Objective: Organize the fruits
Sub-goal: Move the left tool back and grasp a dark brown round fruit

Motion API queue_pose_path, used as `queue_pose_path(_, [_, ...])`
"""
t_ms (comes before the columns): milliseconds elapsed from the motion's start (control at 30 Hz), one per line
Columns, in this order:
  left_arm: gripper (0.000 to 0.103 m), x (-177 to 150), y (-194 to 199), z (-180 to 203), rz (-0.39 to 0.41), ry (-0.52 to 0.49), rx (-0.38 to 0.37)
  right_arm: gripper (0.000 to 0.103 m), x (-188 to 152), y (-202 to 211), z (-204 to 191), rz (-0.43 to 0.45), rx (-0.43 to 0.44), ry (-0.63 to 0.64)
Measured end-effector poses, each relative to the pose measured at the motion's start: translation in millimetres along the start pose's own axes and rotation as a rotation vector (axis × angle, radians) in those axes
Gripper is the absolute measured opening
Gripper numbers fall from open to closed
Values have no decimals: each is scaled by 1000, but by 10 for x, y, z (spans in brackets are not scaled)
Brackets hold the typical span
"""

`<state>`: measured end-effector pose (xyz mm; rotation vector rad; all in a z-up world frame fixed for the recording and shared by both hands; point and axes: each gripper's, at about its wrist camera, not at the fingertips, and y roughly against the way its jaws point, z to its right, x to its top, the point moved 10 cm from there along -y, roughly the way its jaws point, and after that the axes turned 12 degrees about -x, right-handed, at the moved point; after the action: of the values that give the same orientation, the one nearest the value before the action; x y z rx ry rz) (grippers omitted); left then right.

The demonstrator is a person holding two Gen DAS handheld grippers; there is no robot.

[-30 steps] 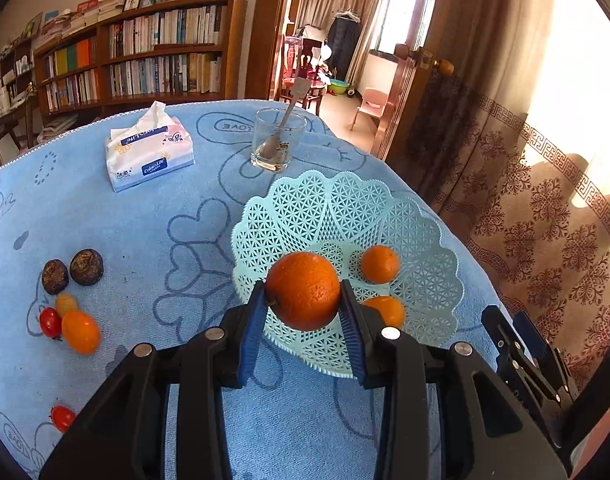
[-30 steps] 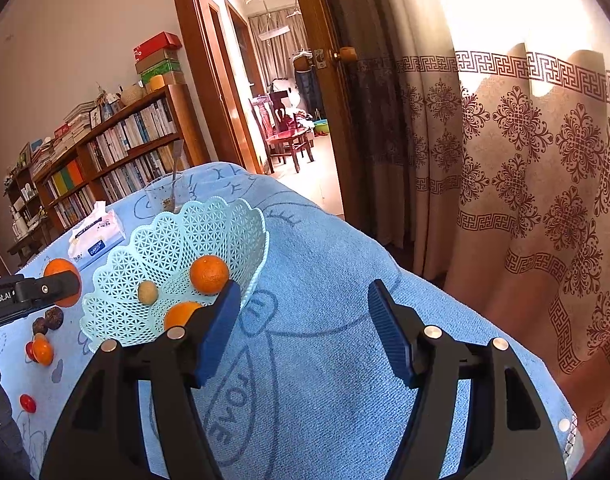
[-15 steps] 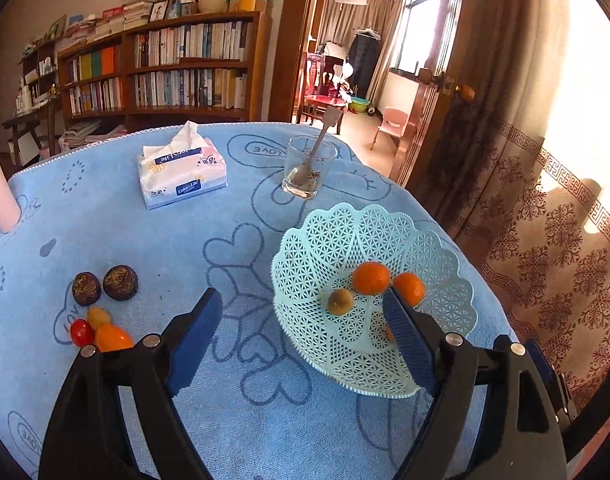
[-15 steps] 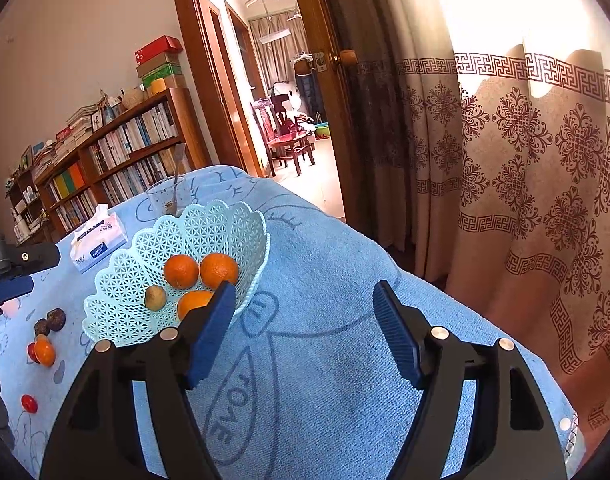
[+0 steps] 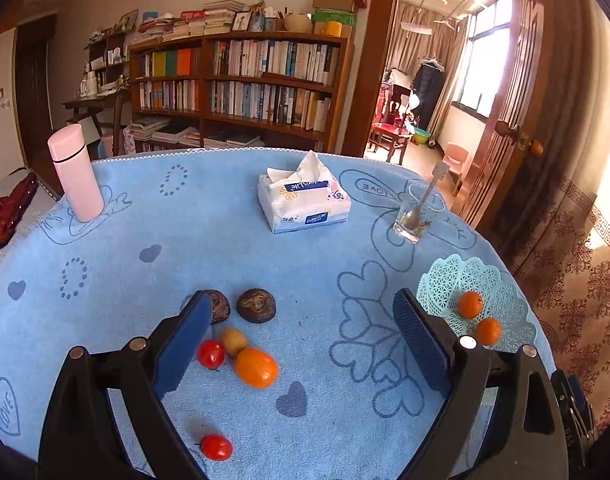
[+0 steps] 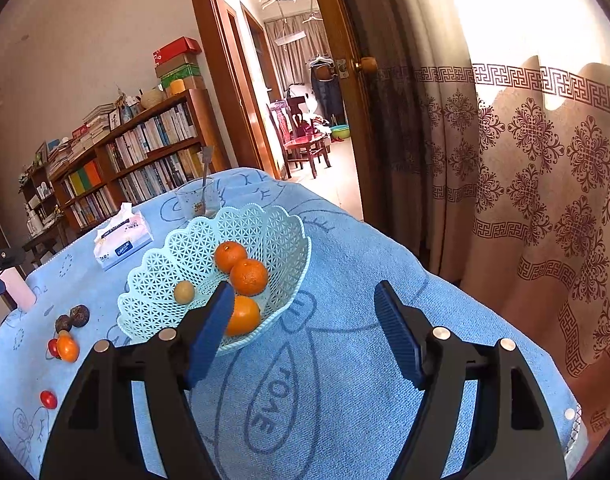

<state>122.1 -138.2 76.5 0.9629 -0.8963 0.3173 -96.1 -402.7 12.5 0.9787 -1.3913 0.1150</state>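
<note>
**Now: both jaws wide, nothing held**

Left gripper jaws gape over loose fruit at lower centre: an orange kumquat, cherry tomato, two dark fruits. Right gripper jaws likewise spread; mint basket, centre-left, holds three oranges.

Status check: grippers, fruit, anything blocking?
Left gripper open, empty, over loose fruit. Right gripper open beside basket. Three oranges in. Kumquat unobstructed.

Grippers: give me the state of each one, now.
Left gripper: open, holding nothing, above the loose fruit on the cloth.
Right gripper: open, holding nothing, beside the basket.
</note>
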Motion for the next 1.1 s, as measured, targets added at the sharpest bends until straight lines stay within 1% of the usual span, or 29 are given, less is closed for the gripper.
queue_pose_path(200, [91,-31,56,-473,3,72,56,75,-24,81,-213,-3,38,35])
queue_pose_path(300, [91,-57,22,-651,-8,90,79,75,-33,113,-316,-5,54,51])
queue_pose_path(433, [91,-93,-118,-810,-36,103,100,75,-55,152,-448,-7,76,73])
queue_pose_path(667, [90,-203,-429,-1013,-101,125,112,75,-115,136,-594,-25,91,105])
queue_pose_path(767, [85,-253,-551,-1071,-132,128,116,75,-134,111,-620,-32,92,111])
queue_pose_path(900, [76,-338,-745,-1102,-180,145,94,75,-151,88,-651,-40,94,117])
queue_pose_path(967, [73,-378,-836,-1112,-200,141,96,75,-166,80,-675,-44,97,123])
queue_pose_path(1033, [65,-424,-930,-1114,-224,133,101,75,-182,81,-691,-47,100,129])
queue_pose_path(1100, [59,-464,-1007,-1124,-243,134,99,75,-204,76,-718,-53,104,139])
